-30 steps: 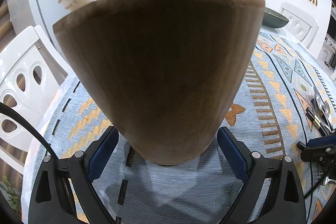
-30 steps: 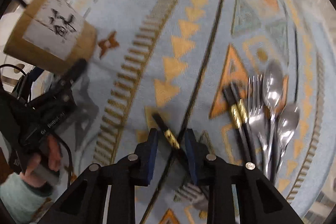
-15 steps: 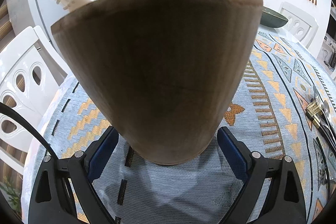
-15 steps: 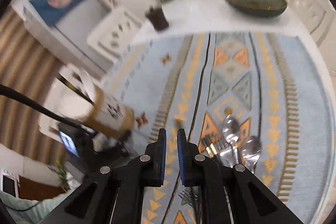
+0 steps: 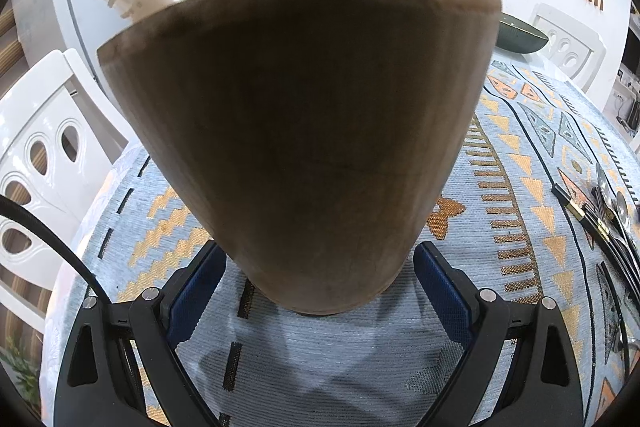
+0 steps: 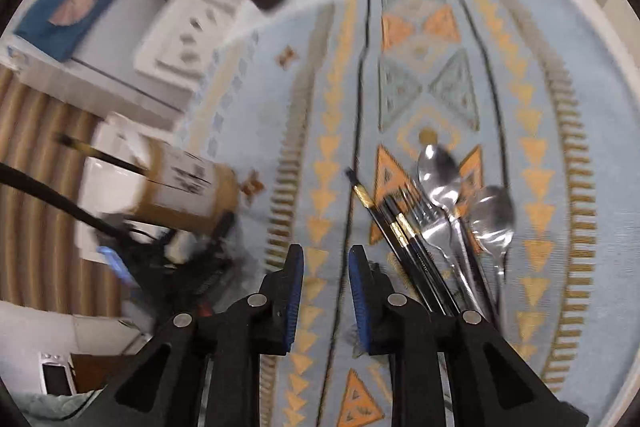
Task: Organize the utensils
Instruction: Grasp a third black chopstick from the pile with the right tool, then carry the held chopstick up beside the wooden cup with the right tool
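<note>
So your right gripper (image 6: 325,301) had a black chopstick between its pads a second ago, and now there's nothing in there: the jaws have just been opening back up to a narrow gap, with only patterned tablecloth (image 6: 532,75) showing between them. Meanwhile a dark stick with a gold band (image 6: 86,149) is poking out of the bamboo utensil holder (image 6: 184,189), so I'd guess that's one chopstick sorted and you're heading back for more. The remaining pile sits well off to the right of the holder: three black chopsticks (image 6: 404,227), a fork (image 6: 430,223) and two spoons (image 6: 438,167), all lying together, just right of your blue pads. Your left gripper (image 5: 318,277) hasn't budged; its fingers (image 5: 198,289) are spread wide around the holder's base, though whether the pads actually press on it I can't tell.
</note>
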Tool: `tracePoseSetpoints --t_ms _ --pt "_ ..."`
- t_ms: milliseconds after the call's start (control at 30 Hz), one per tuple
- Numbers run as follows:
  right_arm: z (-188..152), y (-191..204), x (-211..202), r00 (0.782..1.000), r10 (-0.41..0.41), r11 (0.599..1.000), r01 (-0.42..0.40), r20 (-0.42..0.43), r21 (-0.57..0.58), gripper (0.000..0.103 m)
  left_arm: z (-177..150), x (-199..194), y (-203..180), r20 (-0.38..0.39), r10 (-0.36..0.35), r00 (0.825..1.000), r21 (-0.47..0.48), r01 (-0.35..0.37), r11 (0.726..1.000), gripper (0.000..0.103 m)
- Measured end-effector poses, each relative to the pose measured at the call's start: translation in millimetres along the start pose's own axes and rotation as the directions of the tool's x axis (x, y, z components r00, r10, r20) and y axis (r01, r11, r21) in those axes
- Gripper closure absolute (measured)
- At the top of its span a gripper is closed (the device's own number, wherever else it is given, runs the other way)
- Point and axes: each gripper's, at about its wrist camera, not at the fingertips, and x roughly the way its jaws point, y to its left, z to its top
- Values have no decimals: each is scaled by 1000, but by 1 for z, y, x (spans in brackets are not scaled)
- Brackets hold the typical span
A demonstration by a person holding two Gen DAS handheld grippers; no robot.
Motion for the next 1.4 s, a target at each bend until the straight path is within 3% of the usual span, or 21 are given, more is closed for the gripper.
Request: tracePoseSetpoints --t_ms 167,233,400,467,533,567,600,633,667,767,833,933,1033,1233,1400 --pt "21 22 24 990 -141 981 136 -24 -139 80 0 0 0 -3 0 1000 0 0 1000 8" --pt "29 31 31 981 -195 961 187 -19 -203 59 -1 0 1 -6 0 1000 2 0 1000 8" --pt "39 34 48 966 -259 921 252 16 -297 57 1 1 1 -13 -1 1000 5 1 1000 8" --pt "38 23 73 951 -309 905 283 -32 -318 65 2 5 2 -18 -2 1000 7 2 1000 8" --pt "29 29 74 942 -329 864 326 60 -383 74 3 5 1 -21 -1 1000 9 1 1000 8" --pt "23 35 76 928 -362 831 366 92 -419 74 3 5 1 -22 -1 1000 10 1 1000 8" --pt "19 39 76 925 -367 818 371 98 -440 87 3 5 1 -22 -1 1000 10 1 1000 8" --pt "15 44 76 921 -375 804 379 105 -458 94 3 6 1 -22 -2 1000 10 2 1000 8" --pt "12 47 75 915 -386 791 394 118 -468 94 3 6 1 -22 -3 1000 10 3 1000 8" --pt "7 47 52 946 -290 845 323 141 -426 95 3 6 2 -24 -11 1000 9 12 1000 8" --pt "6 49 29 953 -235 884 292 192 -366 95 3 7 2 -30 -14 999 12 15 1000 8" --pt "-10 44 -27 935 -164 927 255 316 -275 95 3 7 3 -32 -14 999 13 15 1000 8" --pt "-27 38 -66 914 -131 944 233 383 -232 95 4 8 1 -38 -10 999 21 11 1000 8" --pt "-51 28 -112 887 -90 972 177 452 -154 95 6 6 -10 -15 49 999 53 -48 997 8" --pt "-66 27 -120 889 -73 983 140 451 -117 95 6 5 -9 -14 47 999 48 -47 998 8"
